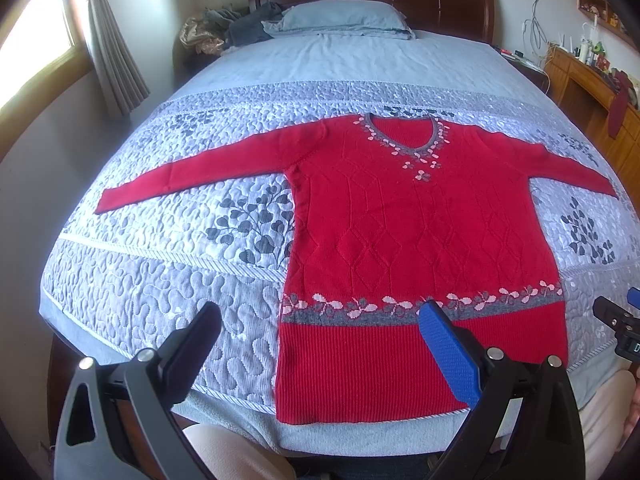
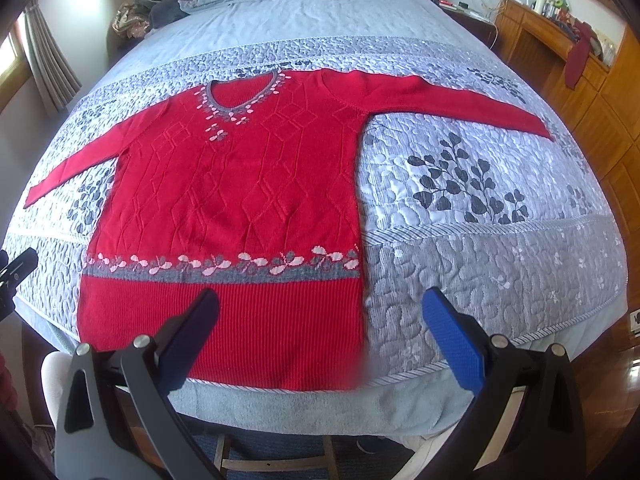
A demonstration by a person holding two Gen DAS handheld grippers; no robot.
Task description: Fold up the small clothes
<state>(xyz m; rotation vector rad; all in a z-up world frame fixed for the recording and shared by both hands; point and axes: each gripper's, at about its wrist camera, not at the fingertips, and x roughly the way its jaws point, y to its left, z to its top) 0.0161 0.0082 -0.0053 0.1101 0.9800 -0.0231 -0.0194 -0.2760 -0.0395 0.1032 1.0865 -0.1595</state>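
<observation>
A red knit sweater (image 1: 404,232) lies flat and face up on the bed, both sleeves spread out sideways, its ribbed hem at the near edge. It has a grey V-neck with pink flowers and a grey flowered band above the hem. It also shows in the right wrist view (image 2: 240,200). My left gripper (image 1: 320,344) is open and empty, above the hem's left corner. My right gripper (image 2: 320,328) is open and empty, above the hem's right corner. The right gripper's tip shows at the right edge of the left wrist view (image 1: 618,320).
The sweater rests on a grey quilted bedspread (image 1: 160,272) with leaf prints. A pillow (image 1: 344,16) and heaped clothes (image 1: 240,28) lie by the dark headboard. A curtained window is on the left, wooden cabinets (image 2: 592,92) on the right.
</observation>
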